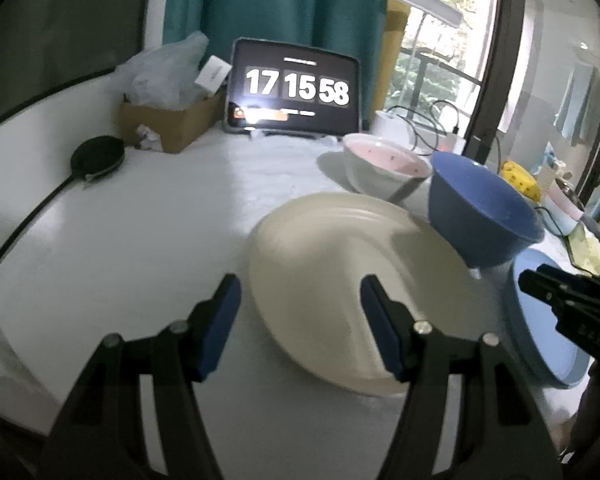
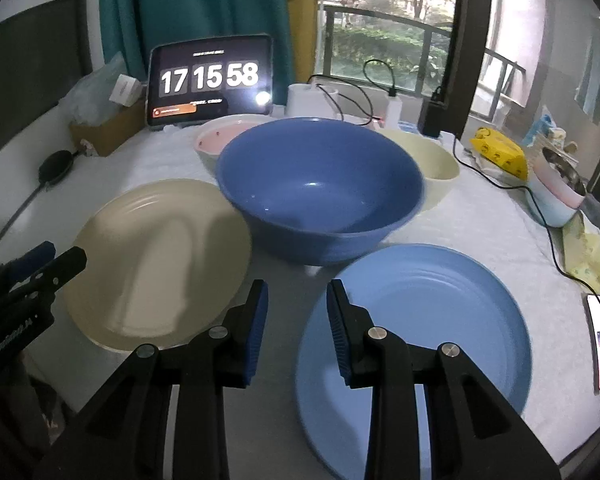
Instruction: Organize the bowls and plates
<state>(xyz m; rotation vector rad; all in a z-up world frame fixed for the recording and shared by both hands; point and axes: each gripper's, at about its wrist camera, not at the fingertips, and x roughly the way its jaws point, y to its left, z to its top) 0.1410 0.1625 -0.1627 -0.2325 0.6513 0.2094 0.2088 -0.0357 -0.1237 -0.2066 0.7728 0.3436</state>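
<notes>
**Op:** Blue pads, set apart and holding nothing: that's my right gripper [image 2: 296, 320], hanging over the near-left edge of the blue plate [image 2: 440, 320]. The plate lies flat on the white cloth [image 2: 500, 216], mostly right of the claw and running away from me.

**Spotter:** And your left?

**Op:** Left gripper [image 1: 300, 320] is spread wider, also empty. It hovers over the near-left part of the cream plate [image 1: 340, 272], with one pad above the plate and the other out over the cloth. That plate is flat too, ahead and a little right of the claw.

**Spotter:** So each claw has its own plate.

**Op:** Yes. The cream plate is on the left and the blue plate on the right, side by side with a strip of cloth between. I judge stacking them comes first, and each arm is nearest its own plate. Either way I need a rim between the pads, so I'd have to come in low at the edge.

**Spotter:** Beyond them?

**Op:** The blue bowl [image 2: 320, 188] sits upright just behind the gap, its base near both plates. Behind it on the left is a pink bowl [image 2: 216, 140], on the right a cream bowl [image 2: 436, 160]. Whether the bowls touch, I can't tell. Farthest back stands a tablet [image 2: 210, 80] showing a clock.
</notes>
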